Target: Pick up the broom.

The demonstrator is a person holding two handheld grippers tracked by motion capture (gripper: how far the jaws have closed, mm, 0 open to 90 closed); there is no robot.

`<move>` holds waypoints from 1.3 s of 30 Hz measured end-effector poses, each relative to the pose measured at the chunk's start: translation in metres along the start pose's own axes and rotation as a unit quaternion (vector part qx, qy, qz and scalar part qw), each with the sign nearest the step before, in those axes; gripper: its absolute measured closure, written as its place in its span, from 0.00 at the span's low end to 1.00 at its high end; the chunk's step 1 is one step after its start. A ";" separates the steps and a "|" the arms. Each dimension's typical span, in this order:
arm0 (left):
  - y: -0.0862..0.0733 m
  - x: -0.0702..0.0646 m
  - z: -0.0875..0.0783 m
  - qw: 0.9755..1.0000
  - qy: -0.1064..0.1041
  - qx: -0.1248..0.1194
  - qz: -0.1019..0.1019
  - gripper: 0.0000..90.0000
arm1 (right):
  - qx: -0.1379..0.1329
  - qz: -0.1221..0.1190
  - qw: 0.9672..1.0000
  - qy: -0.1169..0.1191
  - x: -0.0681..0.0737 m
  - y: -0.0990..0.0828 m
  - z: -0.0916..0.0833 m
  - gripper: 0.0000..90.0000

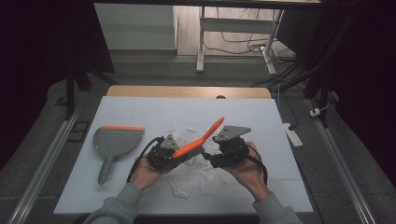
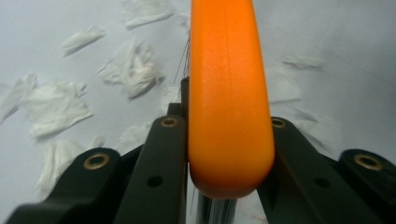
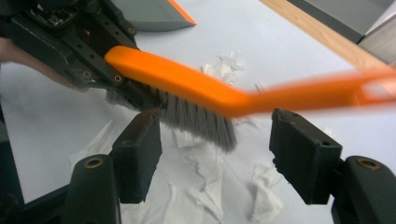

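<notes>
An orange hand brush [image 1: 198, 140] with grey bristles is held up over the white table top, its handle slanting up to the right. My left gripper [image 1: 176, 155] is shut on the brush head [image 2: 229, 93], one jaw on each side of it. My right gripper [image 1: 208, 157] faces it from the right with its jaws open. In the right gripper view the bristles [image 3: 196, 116] hang just beyond the gap between the jaws, and the pads [image 3: 140, 149] do not touch the brush. Torn white paper scraps [image 1: 194, 179] lie under and in front of both grippers.
A grey dustpan [image 1: 114, 142] with an orange lip lies on the left of the table, handle toward me. More scraps [image 1: 180, 131] lie behind the grippers. The white sheet [image 1: 140, 112] ends at a wooden table edge [image 1: 187, 91] at the back.
</notes>
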State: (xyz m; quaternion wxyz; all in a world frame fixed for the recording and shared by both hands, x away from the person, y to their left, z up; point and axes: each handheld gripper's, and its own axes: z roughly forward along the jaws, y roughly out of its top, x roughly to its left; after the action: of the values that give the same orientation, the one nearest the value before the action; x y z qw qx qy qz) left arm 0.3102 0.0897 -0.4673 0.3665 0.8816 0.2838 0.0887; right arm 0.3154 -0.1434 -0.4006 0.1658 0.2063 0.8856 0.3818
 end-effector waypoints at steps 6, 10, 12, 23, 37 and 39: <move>0.015 -0.005 0.000 0.998 -0.015 0.028 0.045 0.88 | 0.061 -0.067 0.996 0.020 -0.004 0.018 0.012 0.38; 0.019 -0.007 0.003 0.996 -0.025 0.049 0.077 0.88 | 0.091 -0.096 0.991 0.036 -0.005 0.017 0.018 0.40; 0.020 -0.008 0.003 0.995 -0.029 0.050 0.082 0.88 | 0.128 -0.109 0.985 0.051 -0.005 0.013 0.027 0.44; 0.031 -0.015 0.007 0.989 -0.065 0.064 0.119 0.88 | 0.162 -0.138 0.974 0.081 -0.008 -0.001 0.032 0.66; 0.035 -0.016 0.001 0.994 -0.035 0.029 0.100 0.51 | 0.129 -0.146 0.976 0.095 -0.010 -0.024 0.013 0.78; 0.034 -0.016 -0.006 0.996 -0.005 0.016 0.086 0.42 | 0.119 -0.130 0.980 0.089 -0.013 -0.026 0.011 0.78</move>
State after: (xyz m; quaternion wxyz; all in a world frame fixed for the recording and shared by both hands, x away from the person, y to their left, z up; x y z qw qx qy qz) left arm 0.3097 0.0655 -0.4385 0.3445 0.9091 0.2062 0.1107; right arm 0.3254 -0.1595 -0.4250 0.1092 0.0729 0.9551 0.2657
